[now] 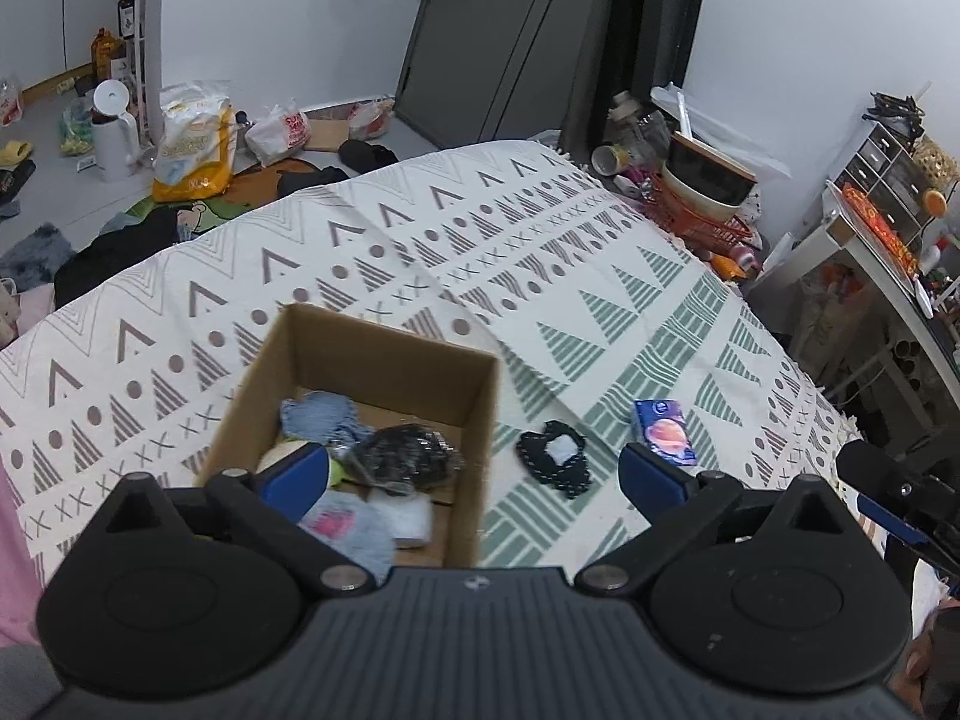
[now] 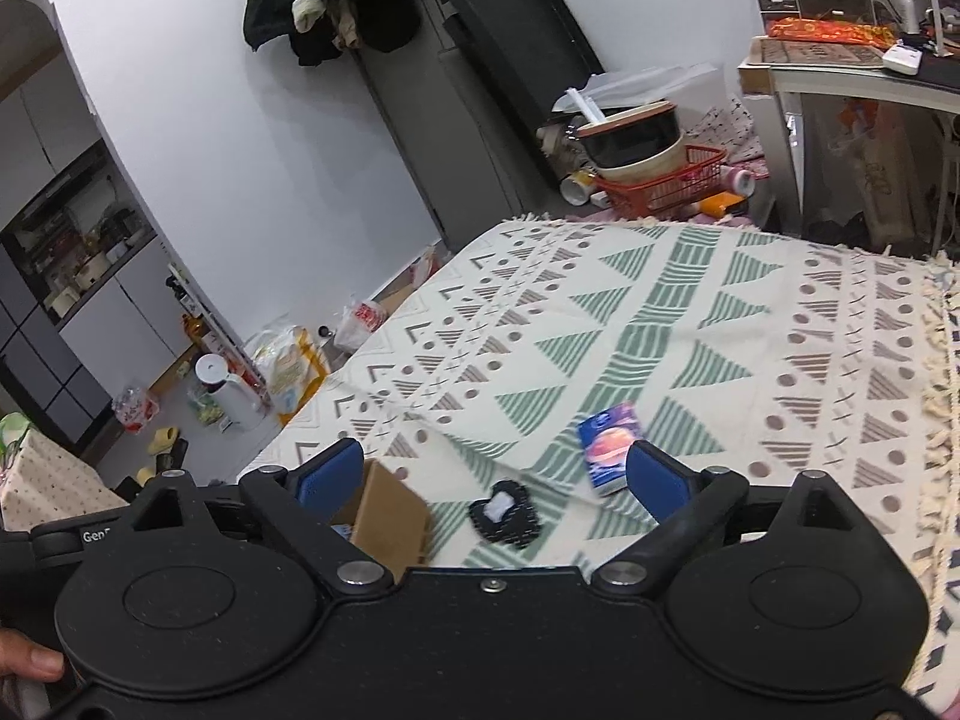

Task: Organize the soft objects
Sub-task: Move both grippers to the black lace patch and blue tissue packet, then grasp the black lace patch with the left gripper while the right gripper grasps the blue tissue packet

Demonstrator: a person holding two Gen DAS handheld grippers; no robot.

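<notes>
A patterned blanket [image 1: 540, 276] covers the bed, with floor clutter and a red basket [image 2: 666, 183] beyond its far edges. The cardboard box [image 1: 384, 372] holds soft items; a black pouch [image 1: 555, 456] and blue packet [image 1: 666, 432] lie apart on open blanket beside it. The left gripper [image 1: 474, 471] and right gripper [image 2: 495, 474] hover spread wide, holding nothing.

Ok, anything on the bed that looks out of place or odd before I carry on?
Two items lie outside the cardboard box: a crumpled black fabric piece with a white patch beside it, and a small blue packet further right on the patterned bedspread. Nothing looks spilled or damaged. Both grippers are open and empty.
</notes>
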